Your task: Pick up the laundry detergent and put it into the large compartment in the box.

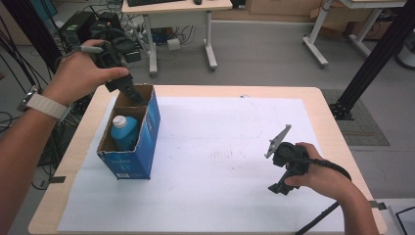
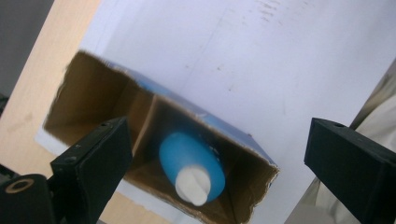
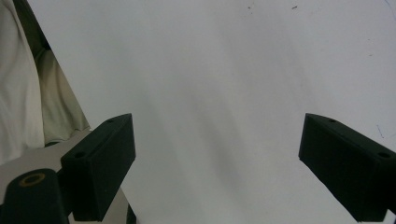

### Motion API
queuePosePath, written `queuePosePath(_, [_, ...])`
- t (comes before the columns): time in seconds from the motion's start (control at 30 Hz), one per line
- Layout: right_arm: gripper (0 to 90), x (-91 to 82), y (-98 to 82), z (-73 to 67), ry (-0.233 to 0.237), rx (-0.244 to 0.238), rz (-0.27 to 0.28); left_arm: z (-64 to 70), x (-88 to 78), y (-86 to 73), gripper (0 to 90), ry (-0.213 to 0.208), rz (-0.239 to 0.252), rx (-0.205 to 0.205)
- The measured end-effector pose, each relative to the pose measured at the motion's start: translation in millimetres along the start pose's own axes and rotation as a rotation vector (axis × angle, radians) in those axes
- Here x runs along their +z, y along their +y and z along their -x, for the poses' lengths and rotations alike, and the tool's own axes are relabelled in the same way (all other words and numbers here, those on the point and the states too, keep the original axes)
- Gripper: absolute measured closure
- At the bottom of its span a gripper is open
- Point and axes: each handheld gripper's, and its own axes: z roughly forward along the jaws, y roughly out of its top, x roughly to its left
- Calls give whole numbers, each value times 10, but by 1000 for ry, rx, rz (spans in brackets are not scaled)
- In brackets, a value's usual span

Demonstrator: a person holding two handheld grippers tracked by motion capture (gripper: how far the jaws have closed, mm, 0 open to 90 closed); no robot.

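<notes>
An open-topped blue cardboard box [image 1: 151, 117] stands on the left part of the white sheet [image 1: 220, 196], with a divider across its inside. A blue bottle [image 1: 122, 131] with a white cap stands upright in the near compartment. My left gripper [image 1: 134, 95] hovers above the far compartment, pointing down, jaws open and empty. In the left gripper view the bottle [image 2: 191, 165] and the box [image 2: 93, 93] lie below, between the spread jaws of the gripper [image 2: 219, 140]. My right gripper [image 1: 280, 187] rests low over the sheet at the right, open and empty [image 3: 215, 140].
The wooden table [image 1: 333, 122] shows bare edges around the sheet. Beyond it are a white desk [image 1: 176, 10], cables on the floor at the far left, and a black frame post [image 1: 377, 54] at the right. Pale cloth [image 3: 28, 93] shows at the left of the right gripper view.
</notes>
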Motion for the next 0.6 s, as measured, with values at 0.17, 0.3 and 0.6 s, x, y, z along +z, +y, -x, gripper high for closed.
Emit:
queuePosePath(0.17, [106, -14, -20, -29, -6, 9, 1, -7, 59, 251, 82, -31, -29, 51])
queuePosePath(0.3, [107, -19, -56, -57, -3, 15, 7, 9, 135, 393, 95, -52, -34, 105])
queuePosePath(0.6, [106, -56, -69, -119, -15, 15, 7, 249, 345, 654, 148, 50, -18, 262])
